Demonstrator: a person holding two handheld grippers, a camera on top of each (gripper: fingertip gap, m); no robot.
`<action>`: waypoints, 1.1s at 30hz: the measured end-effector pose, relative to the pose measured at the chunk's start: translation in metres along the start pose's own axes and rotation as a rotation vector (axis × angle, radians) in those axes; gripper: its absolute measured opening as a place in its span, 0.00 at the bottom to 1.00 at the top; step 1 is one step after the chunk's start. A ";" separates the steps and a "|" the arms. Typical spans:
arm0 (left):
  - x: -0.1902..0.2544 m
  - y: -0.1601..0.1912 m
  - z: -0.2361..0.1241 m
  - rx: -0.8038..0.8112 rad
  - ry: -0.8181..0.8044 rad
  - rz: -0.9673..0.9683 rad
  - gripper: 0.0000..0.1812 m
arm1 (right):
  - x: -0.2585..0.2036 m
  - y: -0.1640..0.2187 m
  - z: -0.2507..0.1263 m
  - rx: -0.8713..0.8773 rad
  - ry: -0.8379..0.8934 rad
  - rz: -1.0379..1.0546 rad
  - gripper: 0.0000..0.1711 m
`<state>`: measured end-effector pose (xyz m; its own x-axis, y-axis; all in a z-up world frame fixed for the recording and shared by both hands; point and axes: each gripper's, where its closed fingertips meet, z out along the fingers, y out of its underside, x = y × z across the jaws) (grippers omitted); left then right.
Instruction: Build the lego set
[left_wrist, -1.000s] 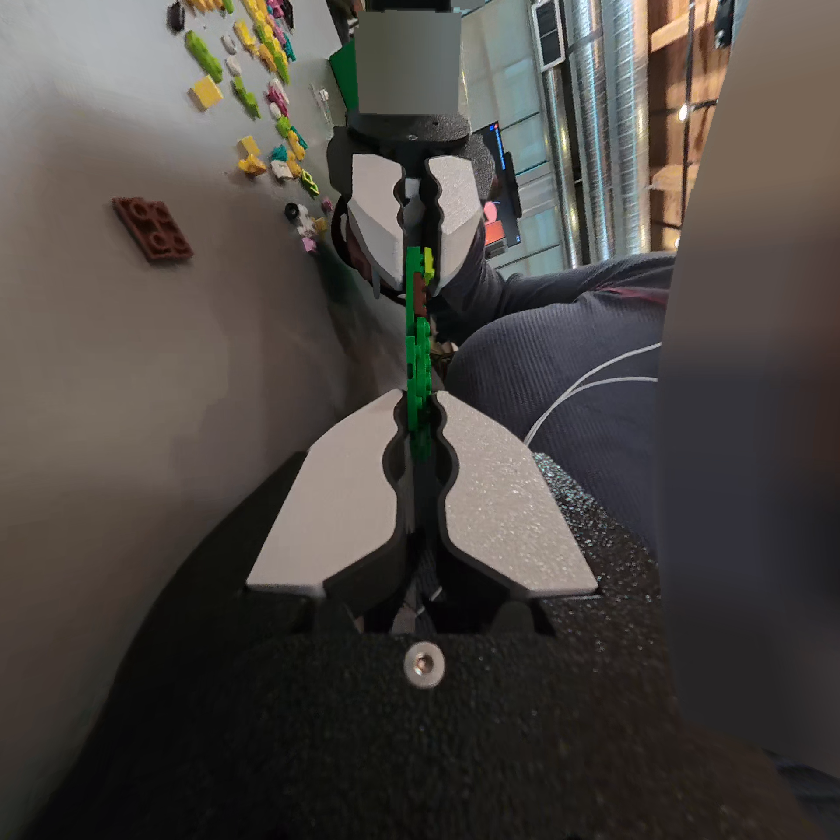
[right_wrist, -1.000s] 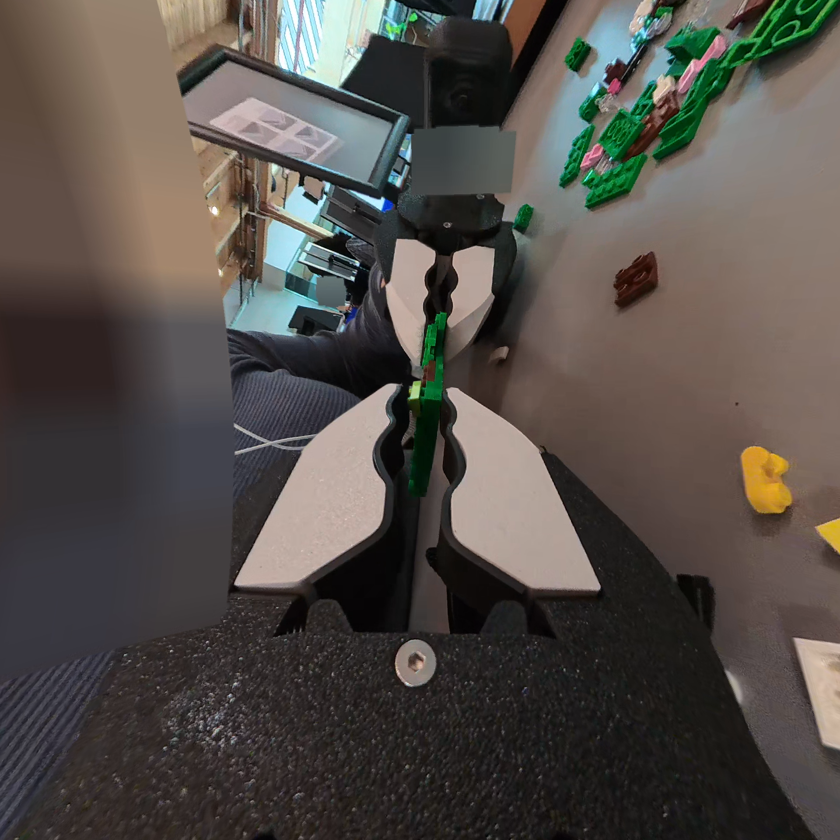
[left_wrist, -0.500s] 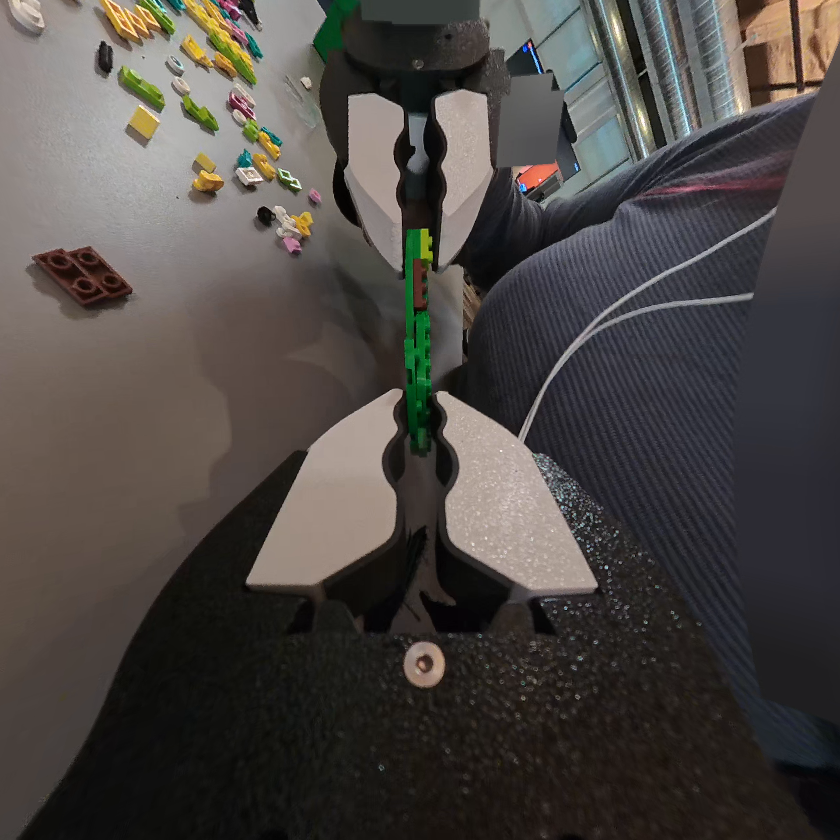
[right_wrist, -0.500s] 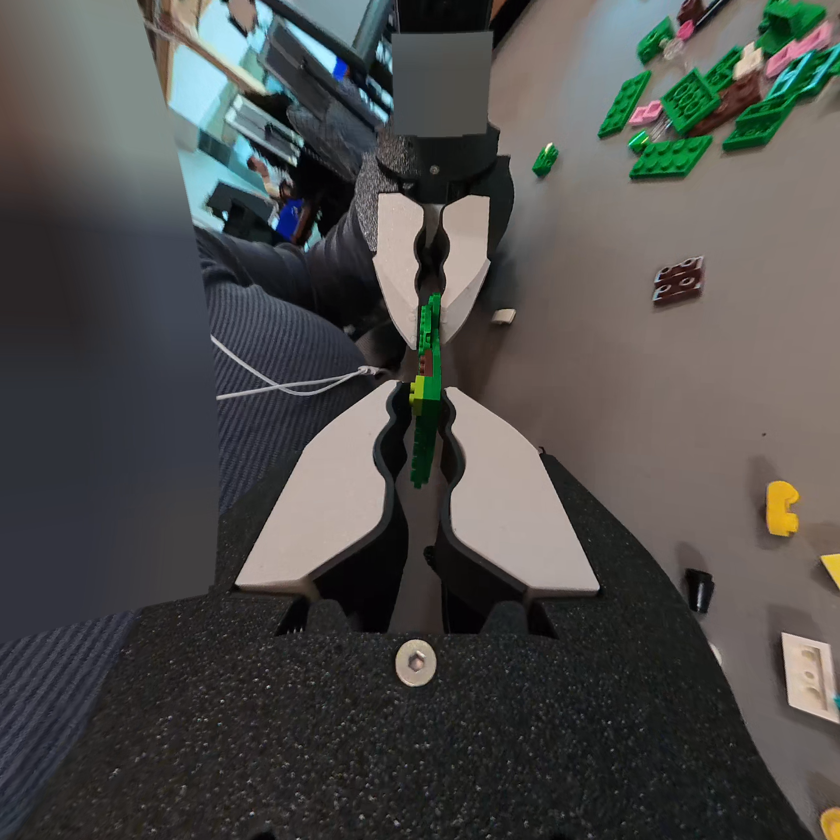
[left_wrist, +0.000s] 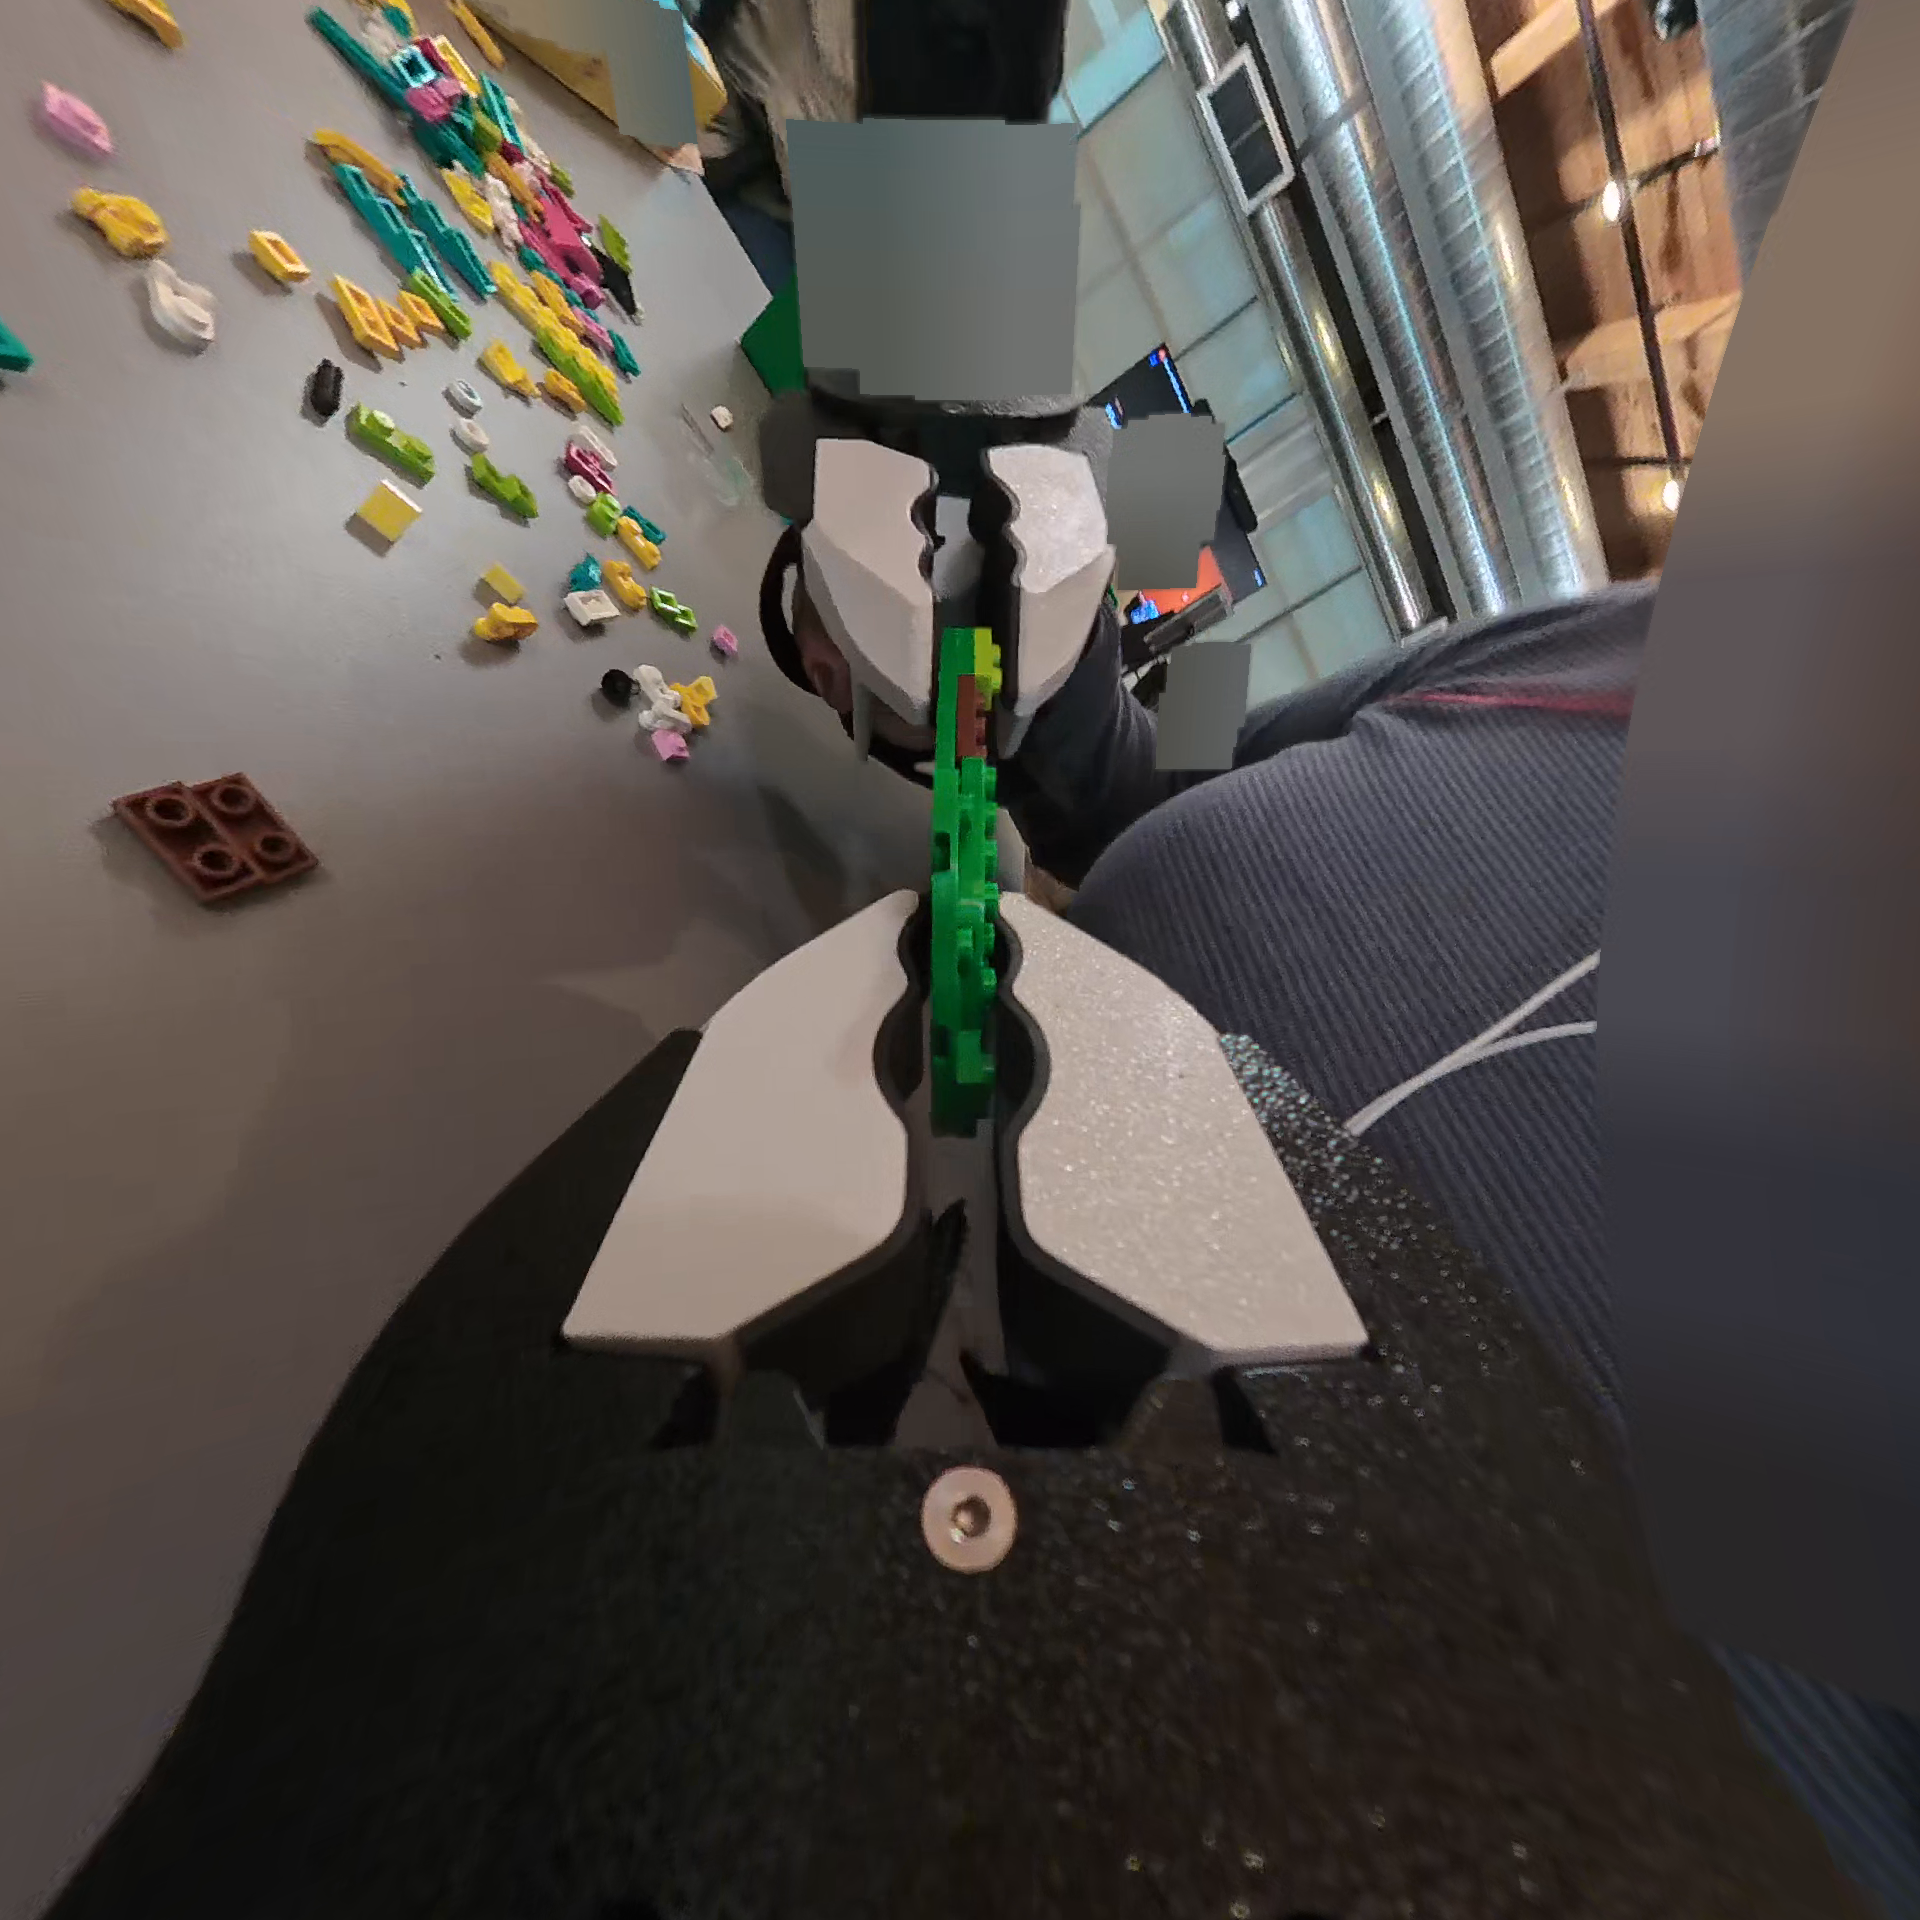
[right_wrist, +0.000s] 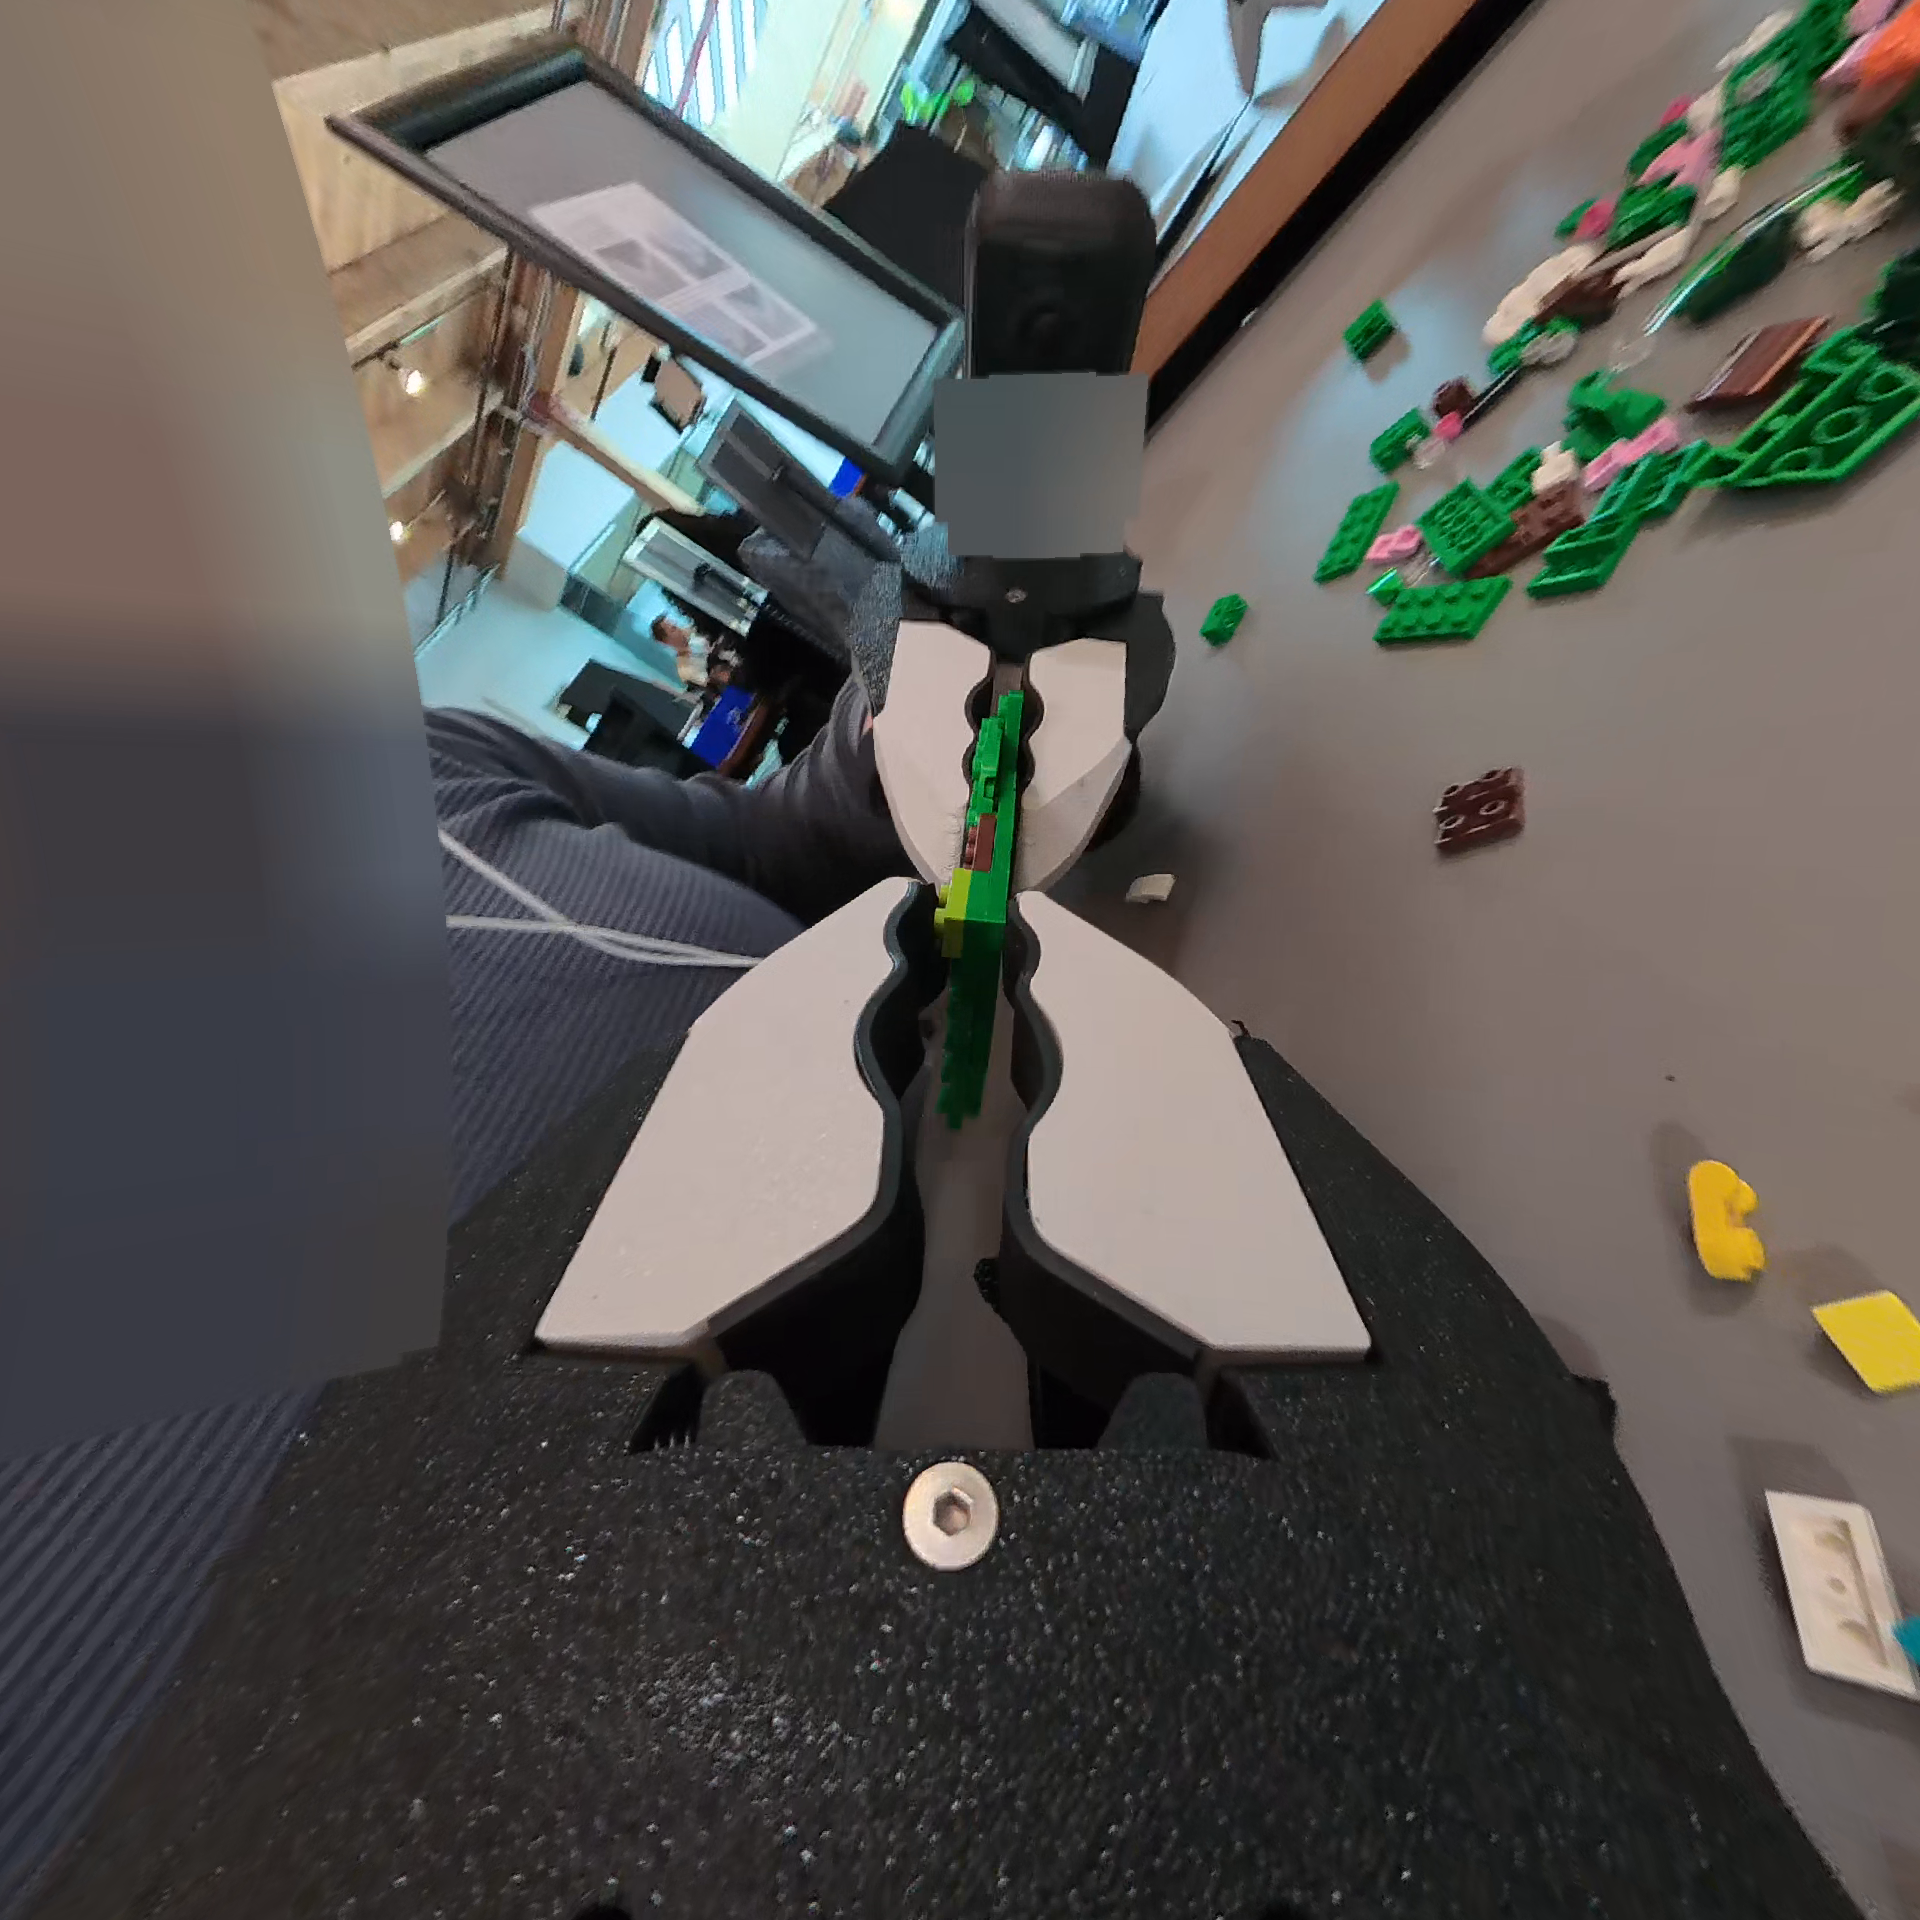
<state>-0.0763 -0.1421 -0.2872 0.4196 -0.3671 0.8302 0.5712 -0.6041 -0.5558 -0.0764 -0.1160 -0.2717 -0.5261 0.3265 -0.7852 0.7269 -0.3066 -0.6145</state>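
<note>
We hold the thin green plastic lego plate assembly (left_wrist: 961, 935) edge-on above the grey table (left_wrist: 312, 1039), its long axis running straight from our left gripper (left_wrist: 961, 914) to our right gripper (right_wrist: 971, 914). Both sets of jaws are clenched on it, one at each end. A lime brick and a brown brick sit at the right gripper's end. The brown studded square plate (left_wrist: 213, 836) lies well apart on the table.

Opposed close wrist views share green assembly (left_wrist: 961, 935).
</note>
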 end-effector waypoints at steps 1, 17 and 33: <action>-0.001 -0.002 0.000 0.026 0.001 -0.030 0.05 | 0.001 -0.001 -0.001 0.017 0.013 -0.007 0.07; -0.031 0.012 0.004 0.028 -0.043 -0.311 0.05 | 0.014 -0.042 -0.175 0.455 0.927 -0.673 0.15; -0.033 0.007 -0.002 0.078 -0.052 -0.290 0.04 | 0.077 -0.073 -0.085 -0.091 0.694 -0.802 0.13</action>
<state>-0.0871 -0.1356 -0.3182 0.2659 -0.1496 0.9523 0.7239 -0.6214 -0.2997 -0.1321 0.0077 -0.2811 -0.5202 0.8503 0.0798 0.3243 0.2830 -0.9026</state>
